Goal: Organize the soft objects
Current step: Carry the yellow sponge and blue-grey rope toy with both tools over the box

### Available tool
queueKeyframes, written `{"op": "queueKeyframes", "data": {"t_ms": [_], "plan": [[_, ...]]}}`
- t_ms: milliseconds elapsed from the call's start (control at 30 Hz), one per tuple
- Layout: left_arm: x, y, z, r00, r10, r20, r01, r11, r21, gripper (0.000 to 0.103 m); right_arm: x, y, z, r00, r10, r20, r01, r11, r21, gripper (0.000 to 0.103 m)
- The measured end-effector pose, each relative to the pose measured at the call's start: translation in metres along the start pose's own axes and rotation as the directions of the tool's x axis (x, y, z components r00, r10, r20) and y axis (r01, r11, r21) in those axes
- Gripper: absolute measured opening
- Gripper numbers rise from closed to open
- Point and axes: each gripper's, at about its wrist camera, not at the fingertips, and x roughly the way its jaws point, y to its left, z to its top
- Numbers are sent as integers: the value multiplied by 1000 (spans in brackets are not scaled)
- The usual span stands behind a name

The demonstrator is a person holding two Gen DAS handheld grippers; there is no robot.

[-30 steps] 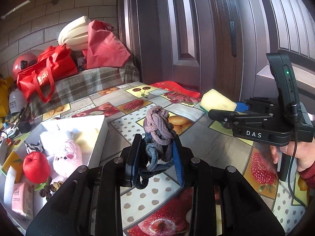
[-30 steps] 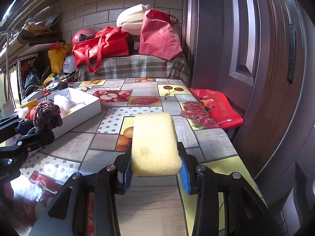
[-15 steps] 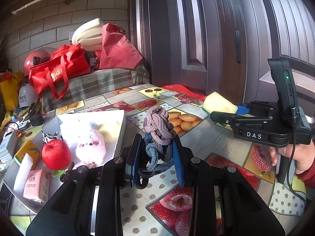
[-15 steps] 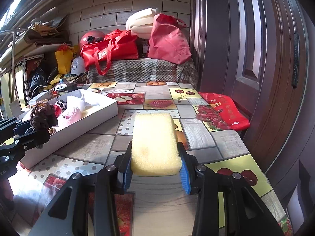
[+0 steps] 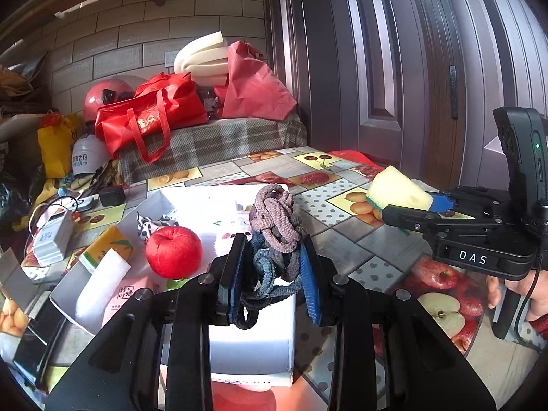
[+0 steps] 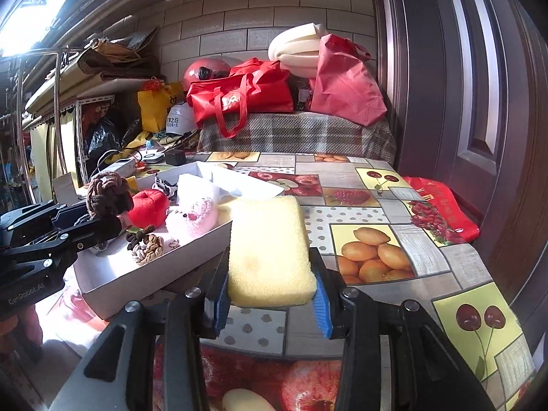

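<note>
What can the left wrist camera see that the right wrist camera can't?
Only the left wrist view shows the white tissue pack in the white box and the hand holding the right tongs. Only the right wrist view shows the small braided rope toy and the metal shelf. Both show the knotted rope, yellow sponge, red plush apple and pink plush.

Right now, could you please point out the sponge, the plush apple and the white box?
Sponge point(image 6: 270, 250), right wrist view, top face.
Plush apple point(image 5: 173, 251), left wrist view, front.
White box point(image 6: 137, 279), right wrist view, near wall.
</note>
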Motion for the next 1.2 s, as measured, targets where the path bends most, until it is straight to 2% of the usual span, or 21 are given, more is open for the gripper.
{"op": "queueKeyframes", "data": {"t_ms": [367,567,733,1033,1200], "plan": [[-3,53,-6,995,103,4,-103,991,-87,30,18,51,8,996,90,-8,-90,995,-48,41],[7,85,-7,987,161,-27,-163,974,-154,30,30,74,14,991,132,-10,-132,990,-40,41],[14,104,-6,979,198,-43,-202,961,-189,30,42,98,19,987,158,-24,-160,984,-82,41],[29,125,-3,967,244,-71,-254,947,-195,30,69,111,25,978,182,-101,-190,979,-76,41],[36,130,-2,961,261,-90,-274,941,-199,30,83,113,31,977,177,-115,-185,981,-64,41]]}}
